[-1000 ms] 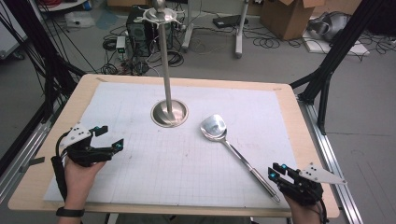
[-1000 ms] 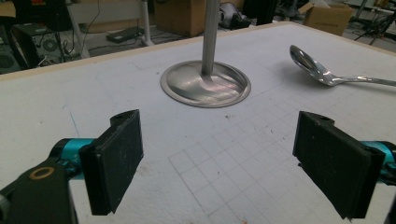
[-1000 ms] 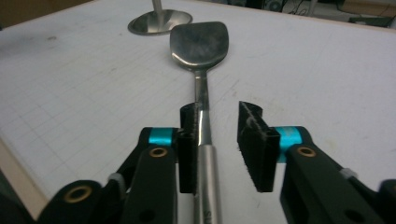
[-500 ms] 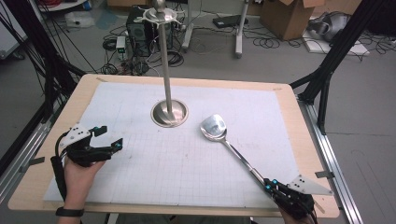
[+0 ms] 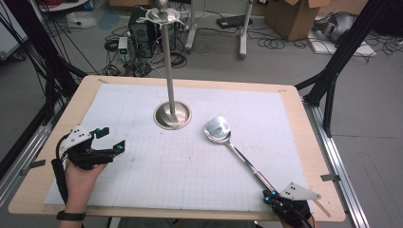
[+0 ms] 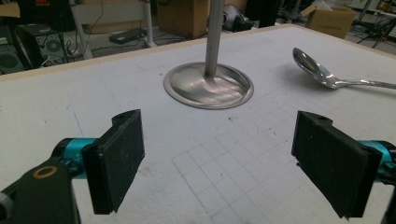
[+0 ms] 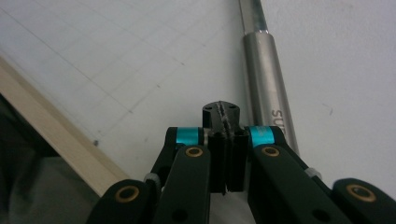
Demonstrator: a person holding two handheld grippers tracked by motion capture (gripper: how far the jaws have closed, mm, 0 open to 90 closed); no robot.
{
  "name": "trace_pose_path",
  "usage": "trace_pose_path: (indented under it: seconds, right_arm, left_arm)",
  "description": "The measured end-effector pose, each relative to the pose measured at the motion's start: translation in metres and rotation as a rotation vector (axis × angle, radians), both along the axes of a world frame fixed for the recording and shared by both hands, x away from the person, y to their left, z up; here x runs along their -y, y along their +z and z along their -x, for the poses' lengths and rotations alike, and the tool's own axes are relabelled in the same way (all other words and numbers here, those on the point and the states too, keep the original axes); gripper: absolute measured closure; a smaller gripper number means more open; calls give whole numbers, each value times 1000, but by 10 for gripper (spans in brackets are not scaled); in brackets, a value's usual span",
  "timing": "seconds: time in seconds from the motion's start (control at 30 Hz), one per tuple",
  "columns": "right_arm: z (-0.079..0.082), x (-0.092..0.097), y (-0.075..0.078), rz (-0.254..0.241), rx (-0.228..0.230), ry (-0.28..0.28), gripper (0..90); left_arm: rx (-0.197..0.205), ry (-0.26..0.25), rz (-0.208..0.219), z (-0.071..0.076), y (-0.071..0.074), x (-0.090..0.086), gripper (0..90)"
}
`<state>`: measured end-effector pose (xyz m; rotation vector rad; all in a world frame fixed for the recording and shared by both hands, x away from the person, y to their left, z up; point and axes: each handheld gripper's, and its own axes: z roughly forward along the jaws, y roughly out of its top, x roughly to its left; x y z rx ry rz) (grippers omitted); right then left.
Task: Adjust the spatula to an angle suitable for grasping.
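Jaws: your left gripper (image 5: 110, 138) wide, empty; right gripper (image 7: 226, 122) pressed together on nothing. Stand (image 5: 169, 71): far centre, upright. Ladle (image 5: 240, 152): right, handle just beside right gripper. Risk, likely: closed jaws nudging handle, rolling it off the near edge.

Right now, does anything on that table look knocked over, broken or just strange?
Nothing stands out. The spoon lies flat and slantwise on the white mat, and the metal stand is upright on its round base. Nothing looks spilled or damaged.
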<state>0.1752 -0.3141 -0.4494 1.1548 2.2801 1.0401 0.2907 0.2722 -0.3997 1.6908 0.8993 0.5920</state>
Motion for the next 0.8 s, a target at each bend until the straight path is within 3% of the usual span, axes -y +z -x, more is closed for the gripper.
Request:
trace_pose_path:
  seconds: [0.3,0.8]
  right_arm:
    - [-17,11,2,-3,-9,-59,900]
    - [-64,41,7,7,-30,-169,900]
  left_arm:
    - [2,-4,-1,0,1,1,174]
    - [-2,-14,-2,-2,-1,3,174]
